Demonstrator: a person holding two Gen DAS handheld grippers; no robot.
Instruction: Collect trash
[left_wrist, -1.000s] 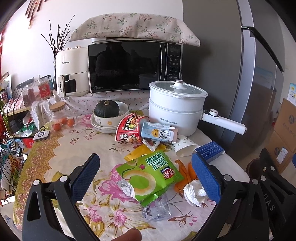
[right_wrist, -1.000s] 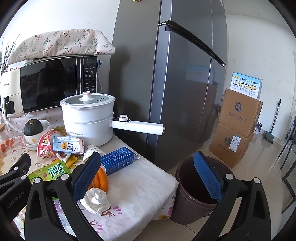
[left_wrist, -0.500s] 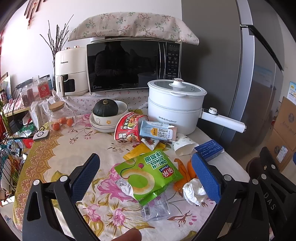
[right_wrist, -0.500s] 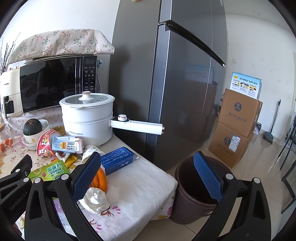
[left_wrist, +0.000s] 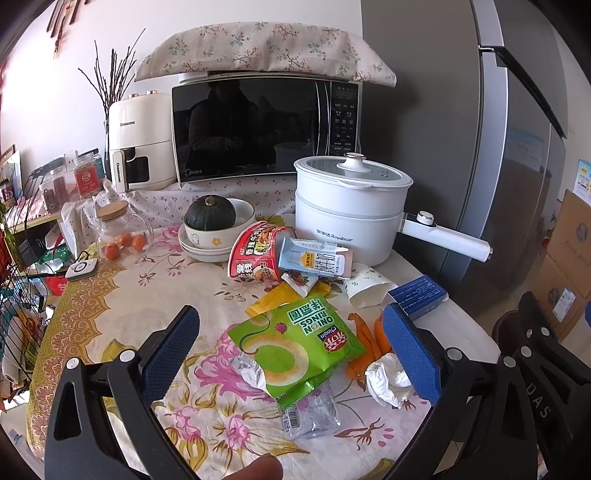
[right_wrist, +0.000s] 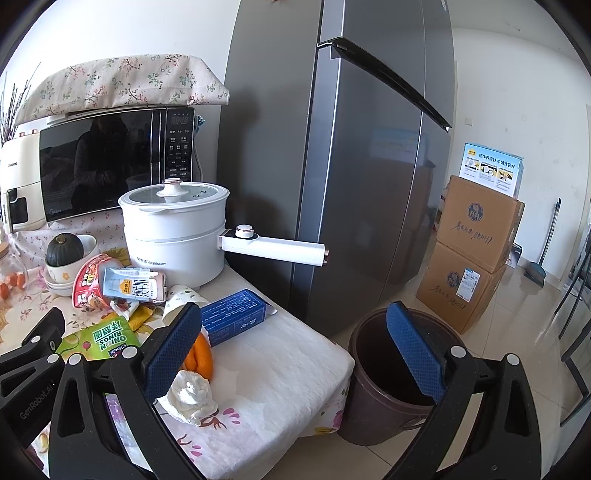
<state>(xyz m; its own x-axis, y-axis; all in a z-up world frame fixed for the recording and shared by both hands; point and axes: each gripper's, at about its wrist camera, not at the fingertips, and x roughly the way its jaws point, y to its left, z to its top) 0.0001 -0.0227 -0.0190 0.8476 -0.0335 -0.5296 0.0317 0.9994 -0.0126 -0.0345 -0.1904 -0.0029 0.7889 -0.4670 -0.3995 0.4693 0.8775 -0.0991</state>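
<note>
Little has changed over the last second: the left claw (left_wrist: 290, 363) has only drifted slightly, its view of the litter shifting a touch, so no piece has been collected yet. Both claws are spread wide and empty. The green onion-ring bag (left_wrist: 295, 341) lies on the surface (left_wrist: 122, 295) between the left claw's pads, a crumpled tissue (left_wrist: 386, 378) at 4 o'clock from it. The right claw (right_wrist: 291, 360) frames the brown bin (right_wrist: 369, 380) on the floor at 4 o'clock of the surface corner. The bin's inside is dark; its contents cannot be made out
</note>
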